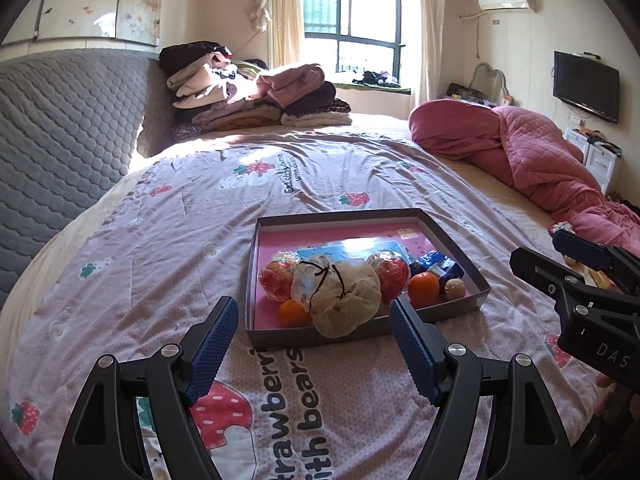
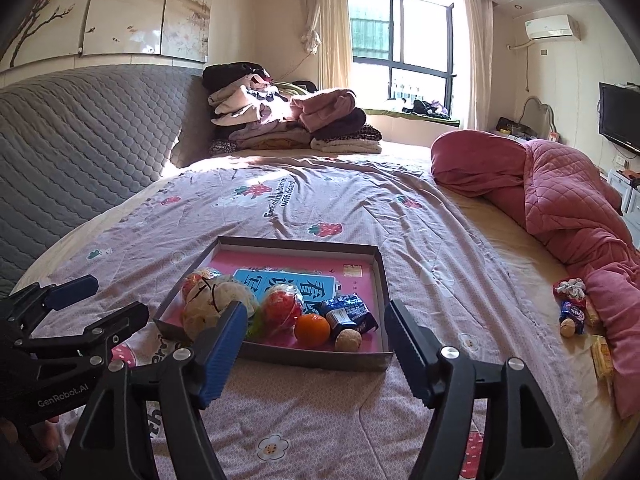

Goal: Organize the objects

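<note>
- The shallow grey cardboard box with a pink floor point(image 2: 382, 276) lies on the strawberry-print bedspread point(image 2: 360, 208) and already holds wrapped fruit, oranges, a walnut and a blue packet.
- Loose snacks point(image 2: 574, 312) wait at three o'clock of the box, beside the rumpled pink quilted blanket point(image 2: 568, 196).
- The right tool point(image 2: 316, 328) stands wide apart, gripping nothing; likewise the left tool point(image 1: 314, 320).
- Likely next: swing the right tool to the loose pile, pinch one small item squarely, avoid snagging the blanket.
</note>
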`<state>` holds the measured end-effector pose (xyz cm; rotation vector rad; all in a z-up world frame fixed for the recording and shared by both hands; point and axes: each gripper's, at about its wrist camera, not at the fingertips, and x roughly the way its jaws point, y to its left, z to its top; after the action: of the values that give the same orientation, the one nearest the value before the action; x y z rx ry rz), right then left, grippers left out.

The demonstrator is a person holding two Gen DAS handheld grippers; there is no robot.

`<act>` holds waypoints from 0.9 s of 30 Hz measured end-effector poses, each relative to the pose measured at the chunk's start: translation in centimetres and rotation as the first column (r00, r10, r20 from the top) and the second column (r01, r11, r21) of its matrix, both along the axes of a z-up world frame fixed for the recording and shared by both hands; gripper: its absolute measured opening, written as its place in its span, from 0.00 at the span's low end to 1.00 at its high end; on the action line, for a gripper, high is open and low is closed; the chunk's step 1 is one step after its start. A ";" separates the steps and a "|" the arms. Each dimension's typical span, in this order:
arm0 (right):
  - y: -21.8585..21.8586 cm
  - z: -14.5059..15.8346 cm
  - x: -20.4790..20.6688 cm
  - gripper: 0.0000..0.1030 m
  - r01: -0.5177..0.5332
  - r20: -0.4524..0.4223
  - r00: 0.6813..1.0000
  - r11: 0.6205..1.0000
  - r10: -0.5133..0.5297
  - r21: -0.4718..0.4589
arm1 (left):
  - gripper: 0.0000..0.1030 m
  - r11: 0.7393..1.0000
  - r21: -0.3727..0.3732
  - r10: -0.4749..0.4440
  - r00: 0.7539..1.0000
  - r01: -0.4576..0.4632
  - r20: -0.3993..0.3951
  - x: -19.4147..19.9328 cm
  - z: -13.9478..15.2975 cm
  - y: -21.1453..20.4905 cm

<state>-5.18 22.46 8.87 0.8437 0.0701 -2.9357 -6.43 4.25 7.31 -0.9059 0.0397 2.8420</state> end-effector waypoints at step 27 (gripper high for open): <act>0.1 -3.2 1.6 0.68 0.014 0.028 1.000 1.000 -0.014 0.007 | 0.76 1.000 -0.007 0.001 1.000 -0.001 0.024 0.4 -3.7 0.4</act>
<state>-3.63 22.57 5.70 0.8898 0.0726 -2.9374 -6.03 4.63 3.63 -0.9414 0.0461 2.8337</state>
